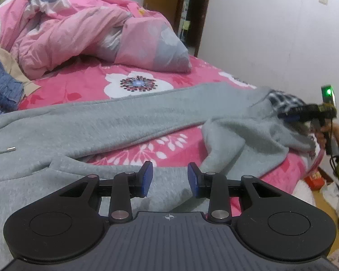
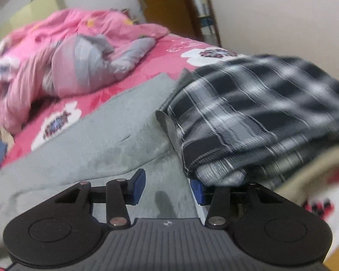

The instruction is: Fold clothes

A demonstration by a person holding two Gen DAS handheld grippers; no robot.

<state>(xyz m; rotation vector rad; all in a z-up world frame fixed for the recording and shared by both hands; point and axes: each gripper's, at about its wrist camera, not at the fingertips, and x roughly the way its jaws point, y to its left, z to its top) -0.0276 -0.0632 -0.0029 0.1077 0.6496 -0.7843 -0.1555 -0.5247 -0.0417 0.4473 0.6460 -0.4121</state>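
A grey fleece garment point(image 1: 128, 115) with a metal-tipped drawstring point(image 1: 11, 149) lies spread across the pink flowered bed sheet point(image 1: 83, 85), one long part reaching to the right. My left gripper point(image 1: 169, 177) hovers low over its near part, jaws open, with nothing between the blue pads point(image 1: 147, 176). In the right wrist view, which is blurred, my right gripper point(image 2: 167, 188) stands open over the grey cloth point(image 2: 106, 140). A folded black-and-white plaid garment point(image 2: 260, 113) lies beside it and covers its right fingertip. The left wrist view shows the right gripper point(image 1: 305, 113) in a hand at the bed's right edge.
A crumpled pink quilt point(image 1: 79, 27) fills the back of the bed. Blue jeans point(image 1: 2, 85) and a beige cloth point(image 1: 15, 70) lie at the left. The white wall point(image 1: 271, 33) and an open doorway point(image 1: 194, 13) stand behind. The bed's edge drops to a cluttered floor point(image 1: 323, 187) at right.
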